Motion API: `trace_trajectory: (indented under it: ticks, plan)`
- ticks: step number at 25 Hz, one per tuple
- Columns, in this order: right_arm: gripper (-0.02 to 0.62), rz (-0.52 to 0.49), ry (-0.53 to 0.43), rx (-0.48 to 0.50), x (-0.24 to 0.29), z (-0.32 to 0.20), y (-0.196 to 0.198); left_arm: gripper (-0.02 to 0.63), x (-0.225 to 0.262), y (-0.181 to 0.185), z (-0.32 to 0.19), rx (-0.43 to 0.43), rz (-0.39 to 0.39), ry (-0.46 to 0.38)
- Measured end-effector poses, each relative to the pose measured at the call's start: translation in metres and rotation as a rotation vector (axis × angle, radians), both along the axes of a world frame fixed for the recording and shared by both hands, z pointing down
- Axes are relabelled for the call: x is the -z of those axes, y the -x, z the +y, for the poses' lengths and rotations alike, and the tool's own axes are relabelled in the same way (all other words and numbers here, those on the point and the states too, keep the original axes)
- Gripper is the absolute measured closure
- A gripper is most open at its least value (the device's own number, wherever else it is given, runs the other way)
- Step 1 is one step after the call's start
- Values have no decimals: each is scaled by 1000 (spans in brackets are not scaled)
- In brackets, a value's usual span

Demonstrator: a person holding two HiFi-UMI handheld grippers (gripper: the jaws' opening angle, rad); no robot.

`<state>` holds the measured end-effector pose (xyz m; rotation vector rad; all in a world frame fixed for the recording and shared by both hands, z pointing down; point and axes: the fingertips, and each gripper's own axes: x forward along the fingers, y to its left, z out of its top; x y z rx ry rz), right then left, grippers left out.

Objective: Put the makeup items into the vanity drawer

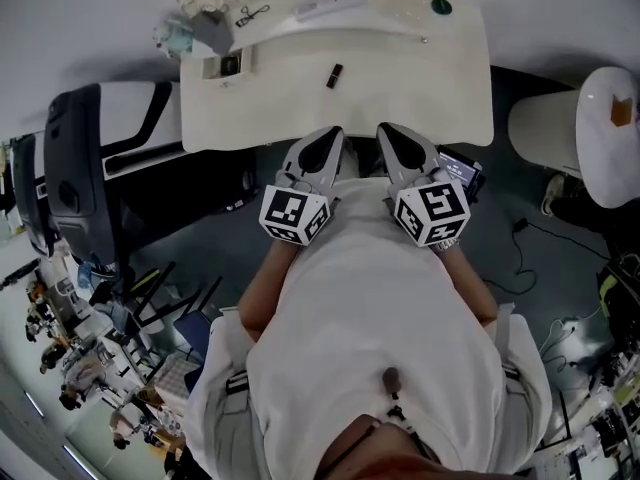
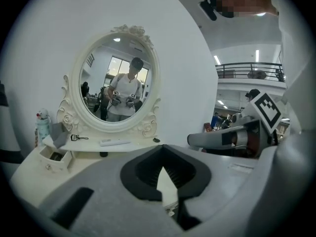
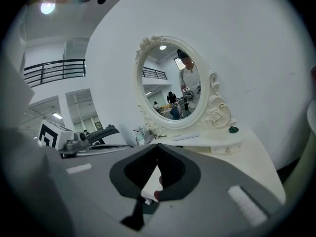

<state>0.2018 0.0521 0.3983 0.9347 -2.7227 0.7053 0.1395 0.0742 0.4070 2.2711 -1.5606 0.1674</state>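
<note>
Close to your chest you held the grey left gripper (image 1: pixel 328 134) and grey right gripper (image 1: pixel 393 130), both pinched together on nothing, probably poised before a reach; the small black makeup tube (image 1: pixel 334 75) lay on the cream vanity top (image 1: pixel 440 78), right of the open white drawer (image 1: pixel 228 65).

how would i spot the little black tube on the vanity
Find the cream vanity table with the white oval mirror. The small black tube lies alone on the lower tabletop, in front of the raised shelf; the black eyelash curler and long white bar sit on that shelf.
</note>
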Motion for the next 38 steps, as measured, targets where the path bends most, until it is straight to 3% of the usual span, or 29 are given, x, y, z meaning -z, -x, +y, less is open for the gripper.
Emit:
trace_trajectory:
  ticks: [7,12,16,22,28,38]
  plan:
    - [591,41,-124,85,13,17,0,600,4,-6,9,67,-40,-25]
    - [589,59,-168,84,17,10,0,600,4,-13,4,78,-36,-37]
    - [589,74,-155,125,12,14,8,601,0,-14,9,79,-37,-30]
    - [589,91,-132,157,2,18,10,600,-13,-6,12,132,26,2]
    - [589,75,-102,132,-3,18,0,601,-13,-25,14,64,-11,-10]
    - [589,35,-95,107,5,19,-2,600,-8,-28,16,31,-13,-12]
